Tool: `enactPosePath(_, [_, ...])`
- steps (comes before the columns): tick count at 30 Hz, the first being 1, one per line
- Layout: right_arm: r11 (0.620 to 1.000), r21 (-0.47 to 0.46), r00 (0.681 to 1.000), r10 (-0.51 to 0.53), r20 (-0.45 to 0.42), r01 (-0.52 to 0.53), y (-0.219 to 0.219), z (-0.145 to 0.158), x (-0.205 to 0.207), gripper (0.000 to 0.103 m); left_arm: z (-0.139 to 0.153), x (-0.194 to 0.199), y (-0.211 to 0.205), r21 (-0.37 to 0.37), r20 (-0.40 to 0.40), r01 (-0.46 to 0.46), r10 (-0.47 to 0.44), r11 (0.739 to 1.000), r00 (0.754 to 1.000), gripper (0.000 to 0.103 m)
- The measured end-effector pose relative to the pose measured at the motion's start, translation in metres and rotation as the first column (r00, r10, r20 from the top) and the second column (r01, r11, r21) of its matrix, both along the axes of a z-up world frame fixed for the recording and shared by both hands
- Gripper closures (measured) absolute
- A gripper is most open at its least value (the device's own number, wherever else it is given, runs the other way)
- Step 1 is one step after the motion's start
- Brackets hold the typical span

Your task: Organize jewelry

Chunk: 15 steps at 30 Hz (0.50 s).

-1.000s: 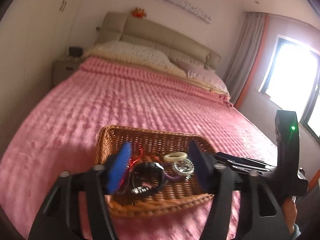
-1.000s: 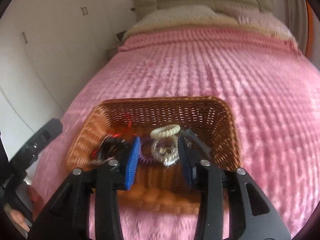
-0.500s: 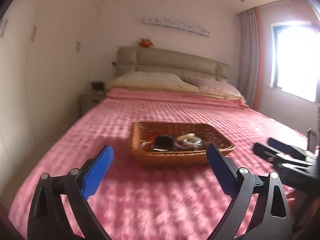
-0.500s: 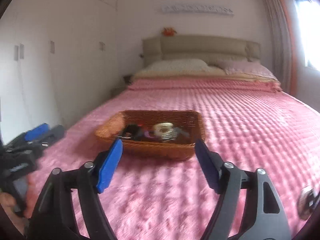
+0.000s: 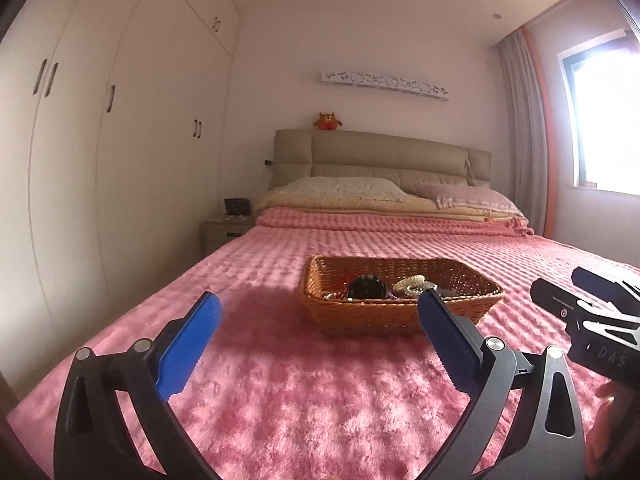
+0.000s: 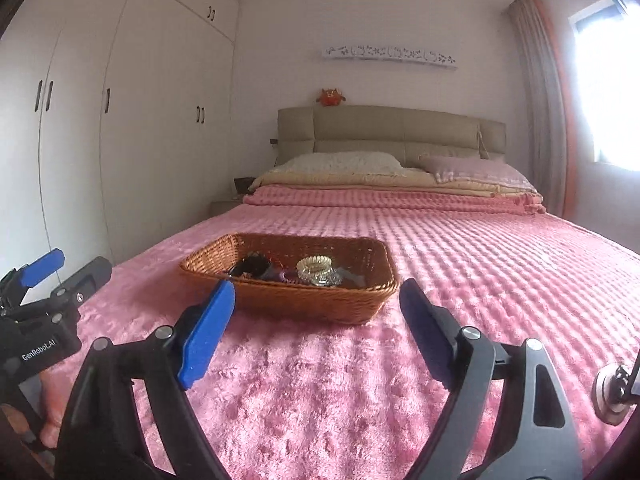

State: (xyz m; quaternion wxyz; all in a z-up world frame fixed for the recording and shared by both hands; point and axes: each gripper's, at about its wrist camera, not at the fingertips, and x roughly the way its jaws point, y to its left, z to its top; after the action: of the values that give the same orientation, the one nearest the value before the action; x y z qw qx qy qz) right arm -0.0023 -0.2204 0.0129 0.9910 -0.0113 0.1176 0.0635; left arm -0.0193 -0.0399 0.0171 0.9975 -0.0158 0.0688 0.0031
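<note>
The basket (image 5: 400, 304) sat on the pink bed (image 5: 320, 400), holding a black watch (image 5: 366, 287), a cream coil bracelet (image 6: 315, 263) and other jewelry. The left claw (image 5: 320, 344) and right claw (image 6: 316, 320) hung spread and empty, short of the basket.

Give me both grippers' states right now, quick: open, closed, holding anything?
Left gripper: open, fingers spread wide, holding nothing.
Right gripper: open, fingers spread wide, holding nothing.
Both are short of the wicker basket on the bed.
</note>
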Motion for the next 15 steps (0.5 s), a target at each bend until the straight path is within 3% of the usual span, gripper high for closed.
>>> enactPosePath(15, [0.999,-0.03,0.998,-0.032,-0.049,0.031,0.005,-0.011,0.013,0.019,-0.003,0.002,0.001,0.0,-0.037,-0.008,0.008,1.0,0.999,0.008])
